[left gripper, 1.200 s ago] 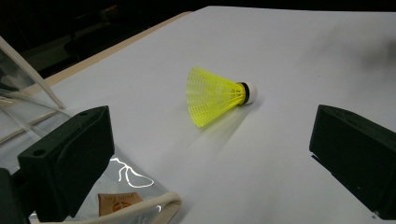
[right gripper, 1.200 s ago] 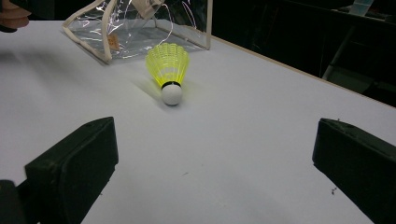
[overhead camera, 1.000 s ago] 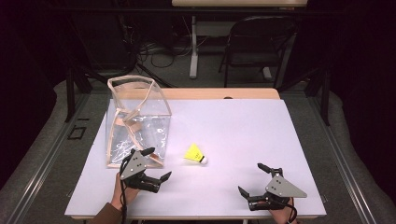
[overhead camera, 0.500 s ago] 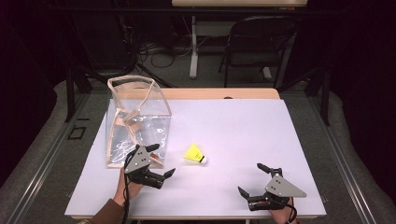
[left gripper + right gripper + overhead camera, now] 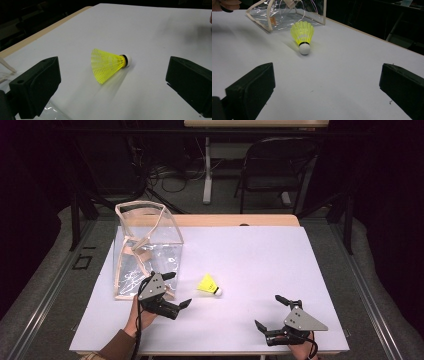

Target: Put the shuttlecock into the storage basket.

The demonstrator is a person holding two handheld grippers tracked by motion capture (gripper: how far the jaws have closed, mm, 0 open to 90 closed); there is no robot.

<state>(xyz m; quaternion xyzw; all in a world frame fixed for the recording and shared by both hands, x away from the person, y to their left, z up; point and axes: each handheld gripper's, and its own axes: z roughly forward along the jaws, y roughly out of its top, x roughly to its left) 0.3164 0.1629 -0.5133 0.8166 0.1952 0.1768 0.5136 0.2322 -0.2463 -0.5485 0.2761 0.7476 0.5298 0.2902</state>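
A yellow shuttlecock (image 5: pixel 209 284) is seen lying on its side on the white table (image 5: pixel 260 260), its white cork tip turned toward the person's right. It lies just beside the clear plastic bag (image 5: pixel 145 247), which stands upright near the table's left edge with its mouth open at the top; the two are not touching. In the left gripper view the shuttlecock (image 5: pixel 108 64) is framed between the two black jaws, which are spread wide with nothing held between them, and bare table is seen all around it. The left gripper (image 5: pixel 177 290) is held close to the front corner of the bag, near the shuttlecock but apart from it. The right gripper (image 5: pixel 275 312) is kept well apart, near the front right of the table, its jaws likewise spread and gripping nothing. In the right gripper view the shuttlecock (image 5: pixel 303 36) is seen farther off with its cork end toward the camera and the bag (image 5: pixel 287 13) just behind it. Nothing is found lying between either gripper and the shuttlecock. Beyond the table a dark folding chair (image 5: pixel 275 170) and loose cables (image 5: pixel 165 175) on the floor can be made out.
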